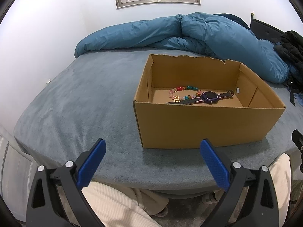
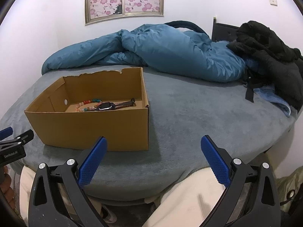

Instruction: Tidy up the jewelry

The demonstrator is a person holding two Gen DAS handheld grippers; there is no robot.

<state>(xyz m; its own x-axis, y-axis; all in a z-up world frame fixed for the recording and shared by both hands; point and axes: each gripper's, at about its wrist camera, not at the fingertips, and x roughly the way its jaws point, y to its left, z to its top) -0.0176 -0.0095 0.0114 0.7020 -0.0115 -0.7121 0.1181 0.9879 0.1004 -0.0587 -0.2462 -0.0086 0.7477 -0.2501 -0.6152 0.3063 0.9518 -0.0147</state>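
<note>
An open cardboard box (image 1: 198,126) stands on the grey bed. Inside lie a multicoloured bead bracelet (image 1: 184,92) with a gold butterfly charm and a purple smartwatch (image 1: 209,97) that rests partly on it. The box (image 2: 90,126), bracelet (image 2: 89,104) and watch (image 2: 108,106) also show in the right wrist view. My left gripper (image 1: 152,145) is open and empty, held near the bed's front edge in front of the box. My right gripper (image 2: 153,143) is open and empty, to the right of the box's near corner.
A rumpled blue duvet (image 1: 189,34) lies along the back of the bed. A black jacket (image 2: 269,60) is heaped at the right. The grey bed cover (image 1: 85,94) spreads left of the box. My legs in cream trousers (image 2: 189,198) are below the bed edge.
</note>
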